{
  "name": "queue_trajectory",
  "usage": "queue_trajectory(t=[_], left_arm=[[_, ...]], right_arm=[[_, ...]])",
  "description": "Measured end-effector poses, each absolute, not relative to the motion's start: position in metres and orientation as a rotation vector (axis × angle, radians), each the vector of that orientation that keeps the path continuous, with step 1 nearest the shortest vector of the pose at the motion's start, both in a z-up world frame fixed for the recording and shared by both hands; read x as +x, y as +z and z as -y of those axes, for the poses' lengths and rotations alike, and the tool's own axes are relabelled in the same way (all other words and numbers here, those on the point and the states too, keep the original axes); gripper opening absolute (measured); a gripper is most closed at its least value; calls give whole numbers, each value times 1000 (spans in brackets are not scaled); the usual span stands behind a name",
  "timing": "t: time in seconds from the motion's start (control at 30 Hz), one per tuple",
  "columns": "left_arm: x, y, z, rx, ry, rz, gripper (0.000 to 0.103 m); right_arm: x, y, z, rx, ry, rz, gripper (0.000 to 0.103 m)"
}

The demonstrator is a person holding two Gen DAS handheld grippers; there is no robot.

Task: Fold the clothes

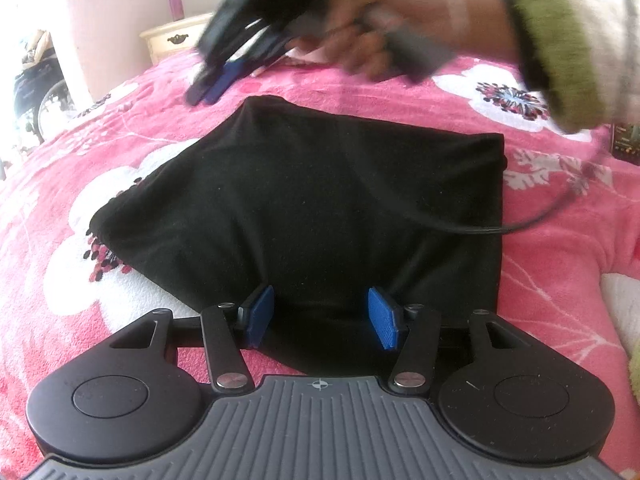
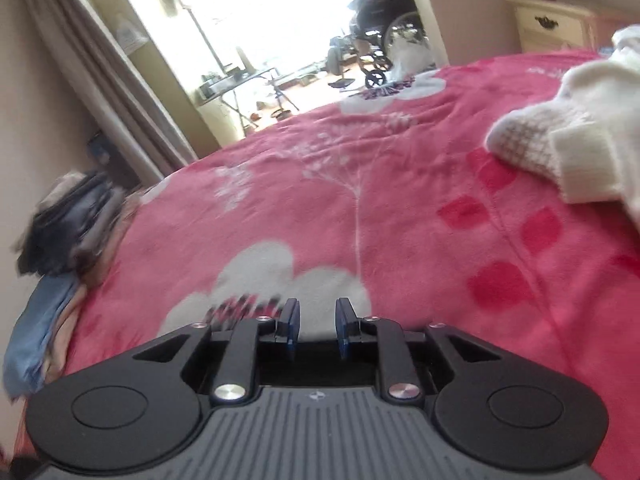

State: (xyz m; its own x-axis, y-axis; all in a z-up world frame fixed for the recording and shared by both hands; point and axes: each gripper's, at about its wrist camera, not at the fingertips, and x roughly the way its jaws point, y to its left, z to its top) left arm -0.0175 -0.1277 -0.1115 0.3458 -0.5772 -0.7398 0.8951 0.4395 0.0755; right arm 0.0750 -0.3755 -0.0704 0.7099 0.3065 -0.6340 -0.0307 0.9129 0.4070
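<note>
In the middle of the left wrist view lies the black cloth (image 1: 304,200), already folded into a thick, soft pad on the pink flowered blanket (image 1: 560,248). Your left gripper (image 1: 322,316) sits at its near edge with its blue pads (image 1: 382,318) apart and some black cloth between them, but the pads do not press on it, so it holds nothing. Your right gripper (image 2: 316,326) shows a small gap with only blanket past it, so it is empty too (in the left view it is a blur at the top, above the cloth's far corner). I think the job now is to tidy this fold or go for the next piece. Press the pad flat and square its puffy far corner before you leave it. The blanket is fuzzy and grabby, so lift, don't drag. At the right edge of the right view waits a white knitted garment (image 2: 560,152), bumpy and thick.
</note>
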Motion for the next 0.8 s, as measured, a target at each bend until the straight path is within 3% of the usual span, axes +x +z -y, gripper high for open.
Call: queue_trajectory(t=[0.27, 0.33, 0.4, 0.47, 0.8], left_arm=[[-18, -111, 130, 545, -1005, -709, 53], [-18, -110, 131, 552, -1001, -712, 54], [-18, -107, 133, 567, -991, -710, 54], [-18, -102, 133, 576, -968, -709, 54], [-39, -90, 139, 581, -1006, -718, 54]], right_arm=[[-57, -85, 387, 535, 162, -888, 26], [-79, -95, 390, 487, 51, -921, 19], [-99, -90, 398, 510, -20, -876, 18], [-116, -78, 403, 508, -104, -818, 24], [-132, -77, 357, 476, -11, -804, 24]])
